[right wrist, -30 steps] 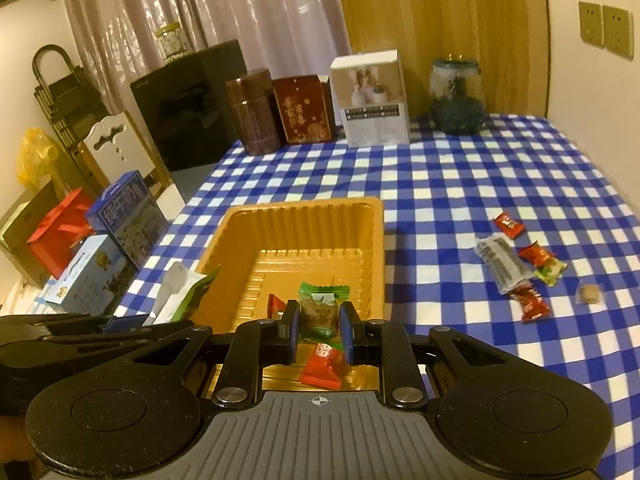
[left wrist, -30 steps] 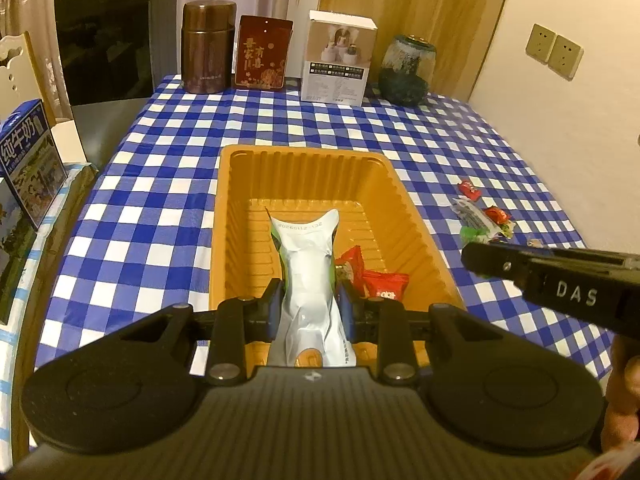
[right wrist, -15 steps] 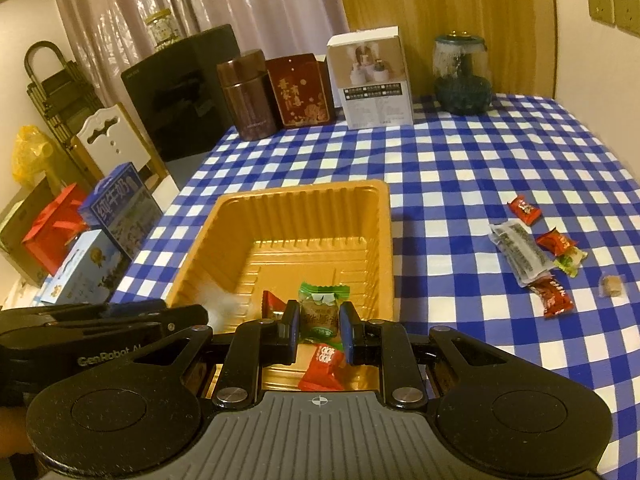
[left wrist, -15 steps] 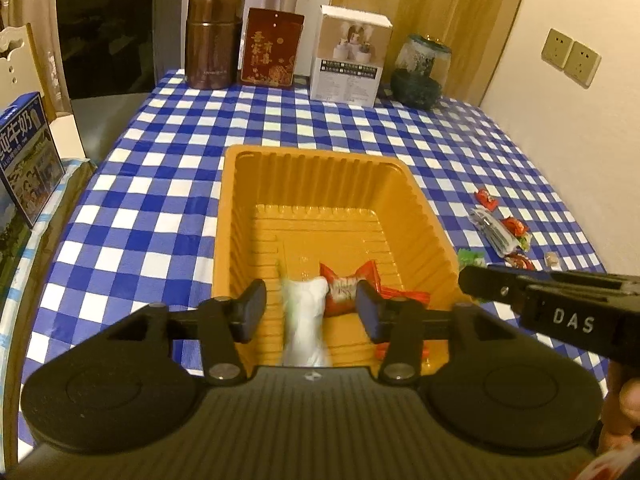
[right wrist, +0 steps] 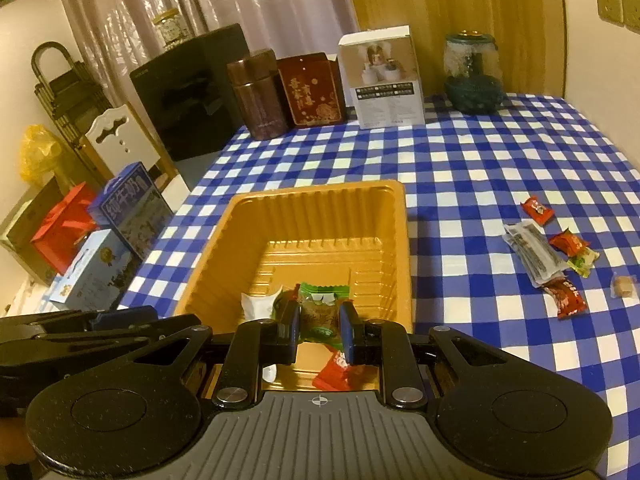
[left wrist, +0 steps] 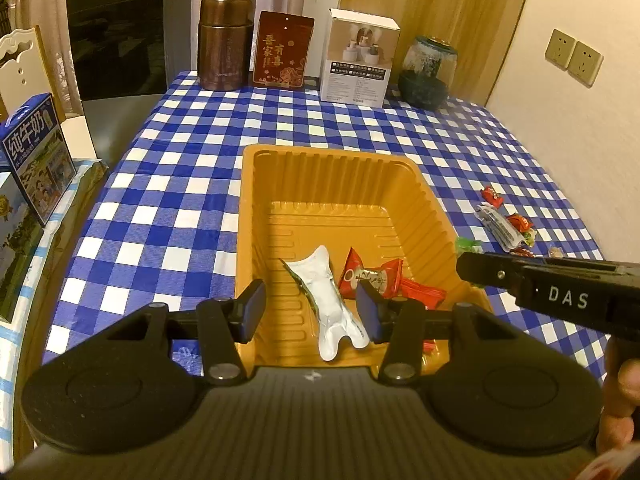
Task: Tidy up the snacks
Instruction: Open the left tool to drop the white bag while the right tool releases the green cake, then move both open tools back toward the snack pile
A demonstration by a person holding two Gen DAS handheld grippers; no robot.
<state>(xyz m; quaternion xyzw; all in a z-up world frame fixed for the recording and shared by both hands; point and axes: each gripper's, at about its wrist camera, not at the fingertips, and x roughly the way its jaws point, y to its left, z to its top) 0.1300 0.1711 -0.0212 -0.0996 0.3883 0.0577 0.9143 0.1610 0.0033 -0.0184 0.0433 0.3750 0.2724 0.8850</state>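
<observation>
An orange plastic tray (left wrist: 320, 152) sits on the blue-checked tablecloth. My left gripper (left wrist: 311, 310) hangs over the tray's near end, open, pads clear of the white foil packet (left wrist: 328, 296) lying on the tray floor below. Red-wrapped candies (left wrist: 372, 278) lie beside the packet. My right gripper (right wrist: 320, 320) is shut on a green-wrapped snack (right wrist: 322, 304), held above the tray (right wrist: 320, 192) near its front edge. Under it lie the white packet (right wrist: 260, 302) and a red candy (right wrist: 336, 372). Several loose snacks (right wrist: 536, 252) remain on the cloth at the right.
A brown canister (left wrist: 226, 42), red box (left wrist: 282, 52), white box (left wrist: 360, 60) and glass jar (left wrist: 428, 72) line the table's far edge. Blue milk cartons (left wrist: 36, 156) stand off the left side. A small brown cube (right wrist: 624, 286) lies by the loose snacks.
My left gripper opened and the white foil packet dropped from it into the tray. The right gripper kept its hold on the green snack and barely moved.
</observation>
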